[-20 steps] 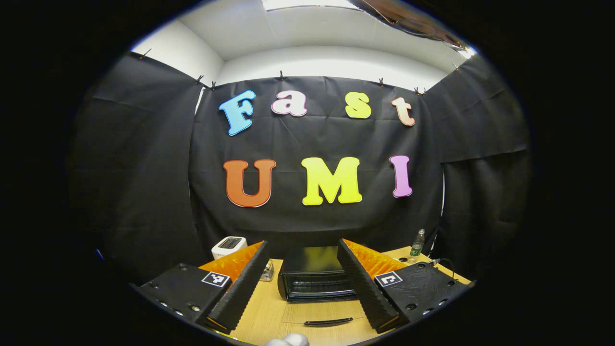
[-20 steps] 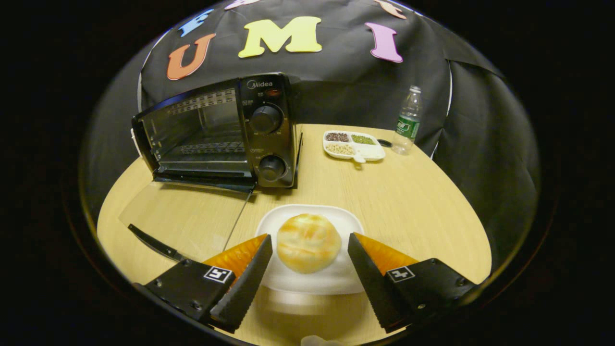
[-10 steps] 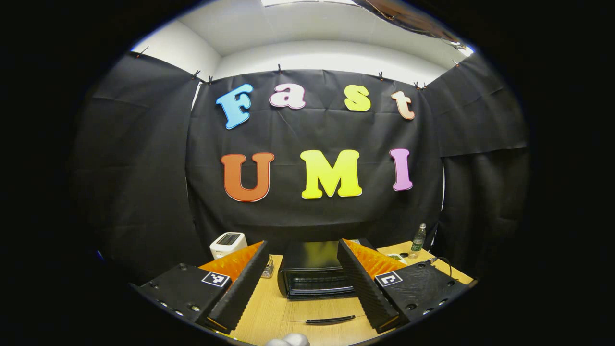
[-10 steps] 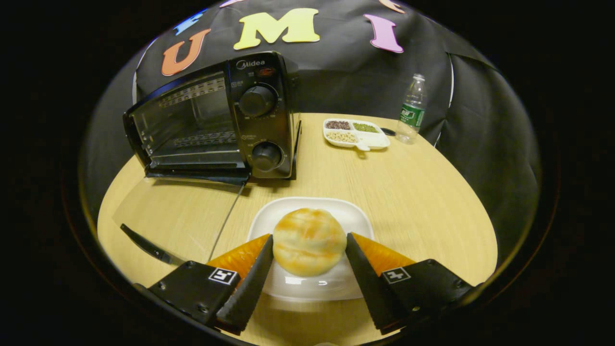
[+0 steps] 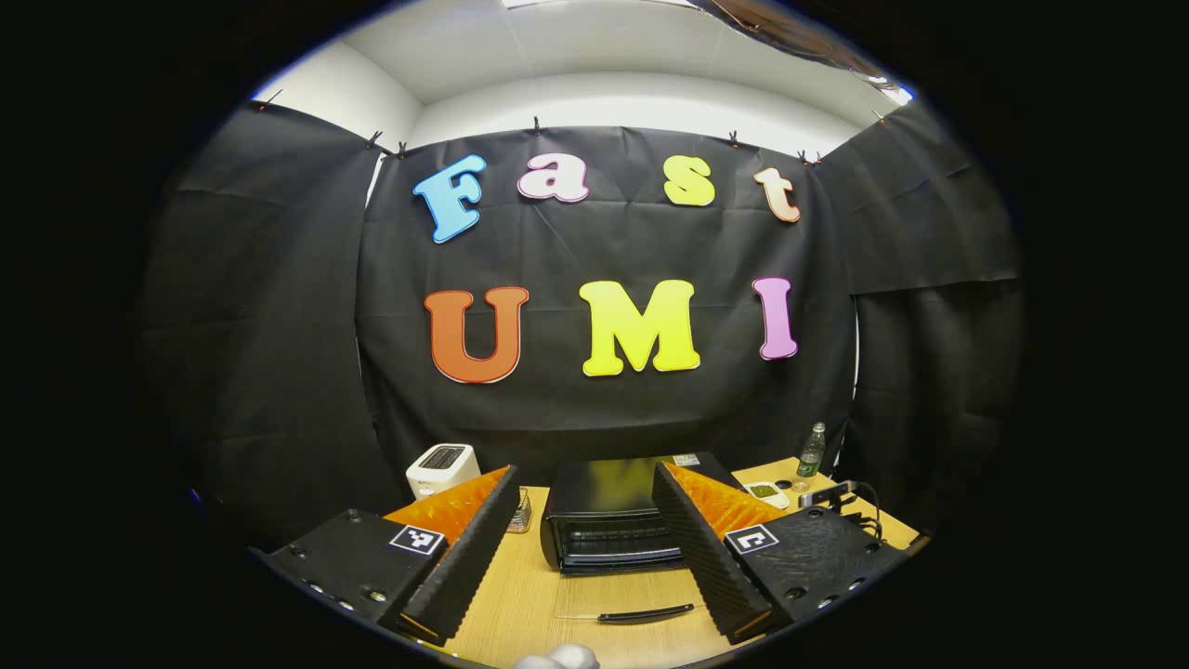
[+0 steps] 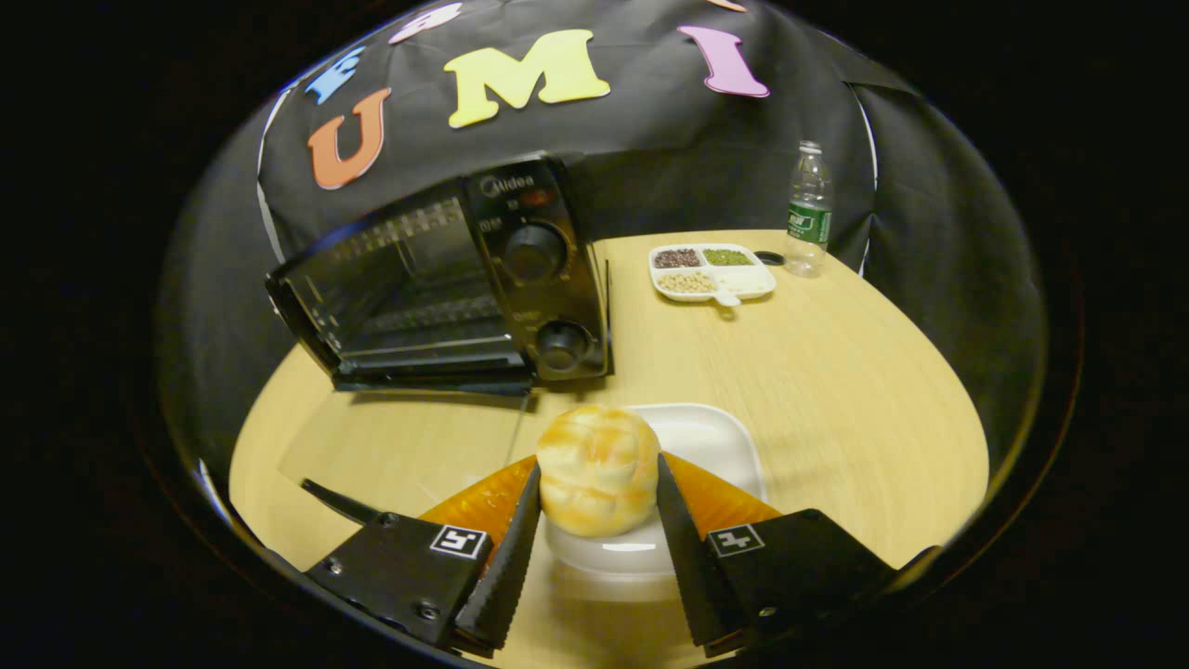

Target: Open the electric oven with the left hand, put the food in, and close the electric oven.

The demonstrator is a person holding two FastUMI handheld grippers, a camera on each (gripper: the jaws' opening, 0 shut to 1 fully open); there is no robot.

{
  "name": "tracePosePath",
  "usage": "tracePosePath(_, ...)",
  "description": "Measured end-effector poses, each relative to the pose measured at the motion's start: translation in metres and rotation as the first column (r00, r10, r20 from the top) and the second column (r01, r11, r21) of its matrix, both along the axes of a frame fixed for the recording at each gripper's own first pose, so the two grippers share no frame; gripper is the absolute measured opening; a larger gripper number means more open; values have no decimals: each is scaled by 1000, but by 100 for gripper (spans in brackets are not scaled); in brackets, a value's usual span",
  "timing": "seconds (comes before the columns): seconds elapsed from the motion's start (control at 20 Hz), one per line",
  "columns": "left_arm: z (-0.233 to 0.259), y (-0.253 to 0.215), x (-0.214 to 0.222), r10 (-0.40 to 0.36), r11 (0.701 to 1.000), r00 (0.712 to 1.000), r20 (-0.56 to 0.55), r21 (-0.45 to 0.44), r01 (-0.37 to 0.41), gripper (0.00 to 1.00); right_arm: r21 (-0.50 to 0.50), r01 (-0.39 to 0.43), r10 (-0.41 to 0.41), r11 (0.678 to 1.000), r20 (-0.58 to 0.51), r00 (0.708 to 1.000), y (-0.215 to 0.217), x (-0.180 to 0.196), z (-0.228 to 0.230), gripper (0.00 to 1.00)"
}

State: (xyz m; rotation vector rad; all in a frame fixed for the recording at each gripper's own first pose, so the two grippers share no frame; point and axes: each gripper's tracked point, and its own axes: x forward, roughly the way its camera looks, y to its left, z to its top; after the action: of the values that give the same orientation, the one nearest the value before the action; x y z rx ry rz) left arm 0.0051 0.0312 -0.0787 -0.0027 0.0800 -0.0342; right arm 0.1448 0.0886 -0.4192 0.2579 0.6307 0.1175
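Step in hand: carrying the food to the oven. Your right gripper (image 6: 594, 520) has both fingers pressed on the bun (image 6: 597, 469), which sits just above the white plate (image 6: 715, 441). Your left gripper (image 5: 581, 544) hangs with fingers spread, holding nothing.

Electric oven (image 6: 446, 283): door (image 6: 409, 455) folded flat on the wooden table (image 6: 836, 400), cavity bare but for its rack.

Next move, by my reading: swing left, keep your squeeze light, clear the door.

Divided dish (image 6: 711, 271): dark, green and pale grains. Water bottle (image 6: 808, 212) beside it.

Recording booth — black cloth wall (image 5: 604, 418), table (image 6: 836, 372)
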Motion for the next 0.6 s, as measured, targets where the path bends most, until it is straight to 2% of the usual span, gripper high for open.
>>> tracePosePath(0.1, -1, 1, 0, -12, 1000, 1000, -5, 5, 12, 94, 151, -4, 2, 989, 14, 1000, 28, 1, 20, 72)
tracePosePath(0.25, -4, 4, 0, -25, 1000, 1000, -10, 11, 25, 95, 345, 2, -7, 938, 12, 1000, 69, 5, 38, 72)
tracePosePath(0.45, -4, 13, -3, -35, 999, 999, -17, 26, 35, 95, 476, -12, 12, 879, 3, 1000, 119, 14, 46, 70)
tracePosePath(0.6, -7, 20, -4, -38, 999, 999, -21, 38, 38, 95, 603, 21, 10, 797, -48, 999, 155, 21, 43, 70)
